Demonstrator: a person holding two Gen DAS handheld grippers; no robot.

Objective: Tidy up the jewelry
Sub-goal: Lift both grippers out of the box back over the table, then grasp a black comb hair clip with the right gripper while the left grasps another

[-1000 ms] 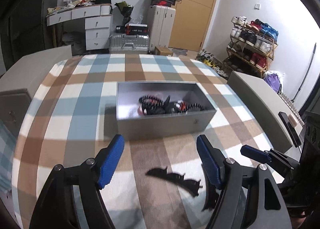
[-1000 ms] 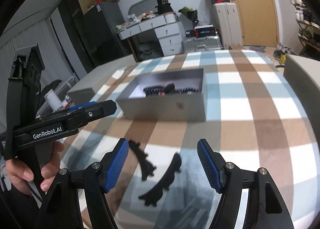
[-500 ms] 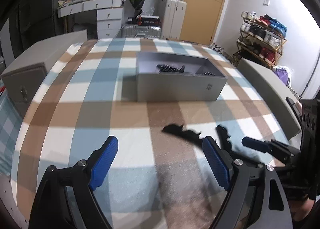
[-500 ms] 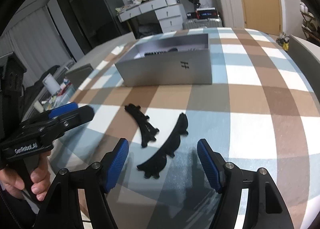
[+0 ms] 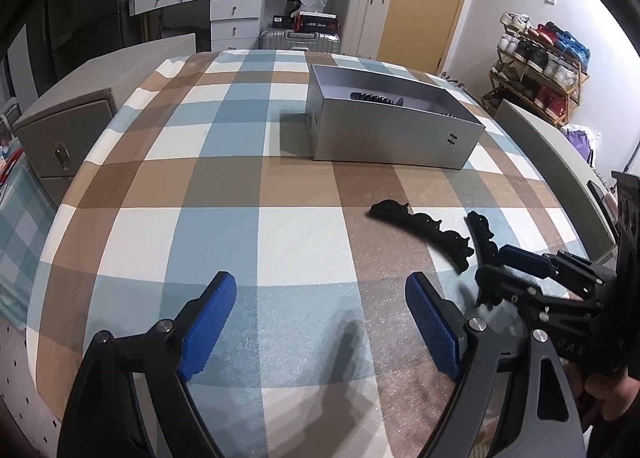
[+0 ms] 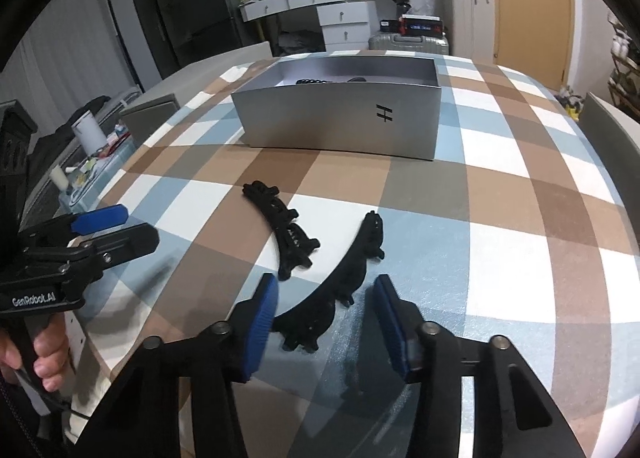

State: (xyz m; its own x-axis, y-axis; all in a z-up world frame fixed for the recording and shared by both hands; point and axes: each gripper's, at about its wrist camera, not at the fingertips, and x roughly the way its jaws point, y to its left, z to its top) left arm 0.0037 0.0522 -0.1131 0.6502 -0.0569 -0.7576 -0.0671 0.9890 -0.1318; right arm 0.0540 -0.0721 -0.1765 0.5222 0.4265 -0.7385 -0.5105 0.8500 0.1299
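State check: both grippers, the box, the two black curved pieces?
Left gripper: jaws wide open, empty, over bare cloth.
Right gripper: jaws closing around the near piece, pads not yet touching.
Box: open, beads inside.
Near piece: flat on the cloth.
Far piece: flat on the cloth, untouched.

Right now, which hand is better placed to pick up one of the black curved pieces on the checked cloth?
The right. The right gripper already straddles the near black curved piece, its jaws closing around the piece's lower end. The left gripper is open over bare checked cloth, with both pieces off to its side.
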